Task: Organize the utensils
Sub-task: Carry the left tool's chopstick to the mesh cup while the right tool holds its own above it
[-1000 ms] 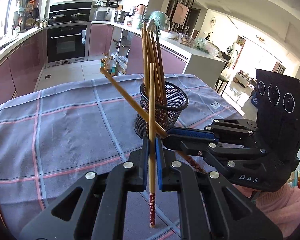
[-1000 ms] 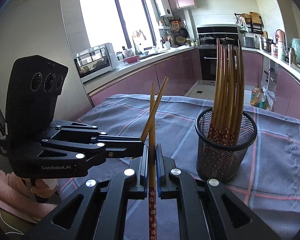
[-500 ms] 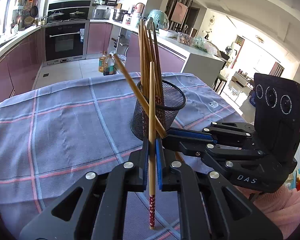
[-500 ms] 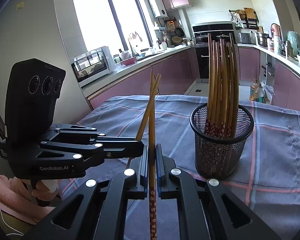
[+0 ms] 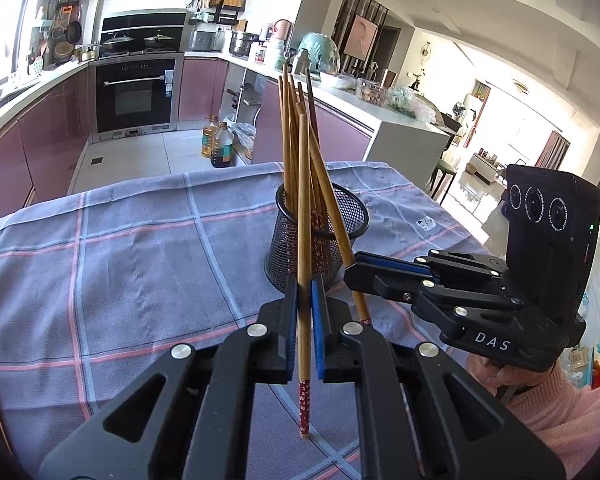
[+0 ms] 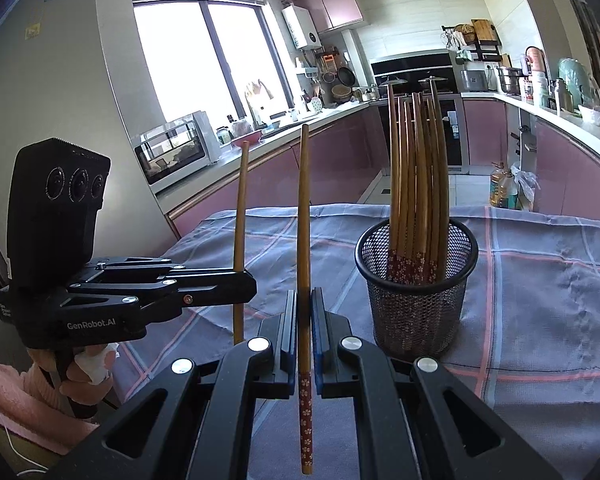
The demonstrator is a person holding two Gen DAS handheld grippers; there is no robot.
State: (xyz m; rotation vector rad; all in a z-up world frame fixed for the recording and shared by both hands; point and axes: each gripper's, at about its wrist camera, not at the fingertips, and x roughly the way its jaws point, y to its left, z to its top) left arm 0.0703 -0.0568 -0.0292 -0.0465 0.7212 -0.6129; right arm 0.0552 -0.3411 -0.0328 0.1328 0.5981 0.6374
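A black mesh cup [image 5: 320, 236] stands on the checked tablecloth and holds several brown chopsticks with red flowered ends; it also shows in the right wrist view [image 6: 416, 292]. My left gripper [image 5: 304, 320] is shut on one upright chopstick [image 5: 303, 220], just in front of the cup. My right gripper [image 6: 304, 332] is shut on another chopstick [image 6: 303, 232], left of the cup. In the left wrist view the right gripper [image 5: 352, 270] holds its chopstick [image 5: 328, 196] tilted, crossing in front of the cup. In the right wrist view the left gripper [image 6: 248, 288] holds its chopstick [image 6: 241, 216] upright.
The blue-grey checked cloth [image 5: 120, 264] covers the table. Behind it are pink kitchen cabinets, an oven [image 5: 136, 96] and oil bottles [image 5: 218, 144] on the floor. A counter [image 5: 380, 120] with jars runs at the right.
Both grippers have moved nearer the cup. The two held chopsticks have swung more upright; in the right wrist view they no longer cross and stand apart.
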